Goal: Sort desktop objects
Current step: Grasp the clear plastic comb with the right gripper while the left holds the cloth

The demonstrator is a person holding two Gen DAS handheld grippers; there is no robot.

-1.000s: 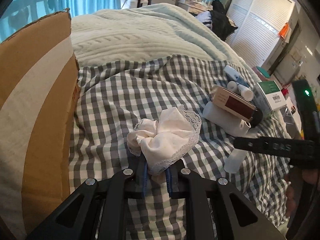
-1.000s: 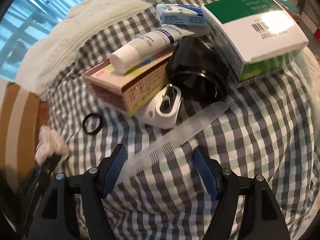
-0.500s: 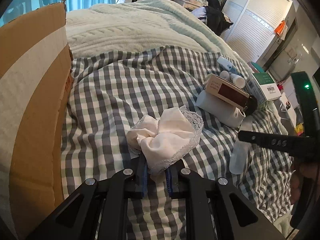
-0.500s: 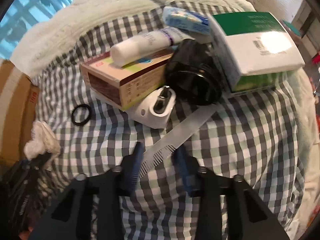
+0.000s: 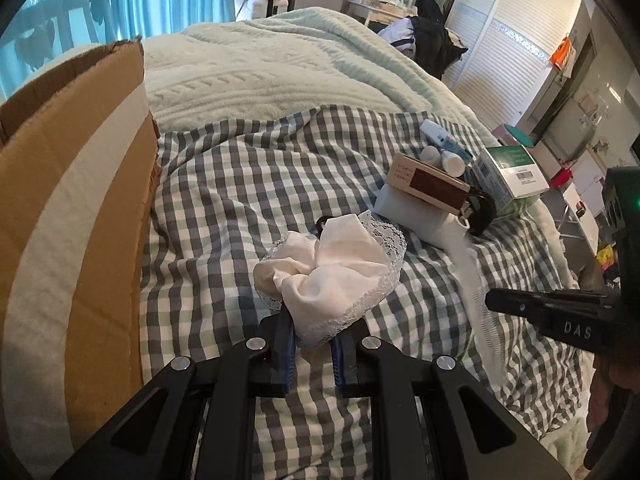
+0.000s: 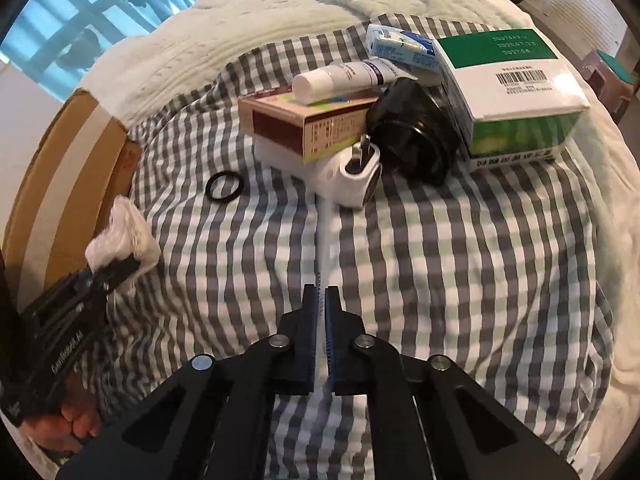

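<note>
The left gripper (image 5: 313, 342) pinches a white lace cloth (image 5: 334, 270) beside the box (image 5: 68, 216) at the bed's left edge; the right gripper (image 6: 322, 300) is clamped on a clear comb (image 6: 325, 236) mid-bed, its far end near the charger (image 6: 354, 176)

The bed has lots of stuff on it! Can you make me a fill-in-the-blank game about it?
1. The left gripper is shut on a white lacy ____.
2. The right gripper pinches a clear plastic ____.
3. The white tube lies on top of a brown ____.
4. The small ring lying on the checked sheet is coloured ____.

Missing words: cloth; comb; box; black
</note>
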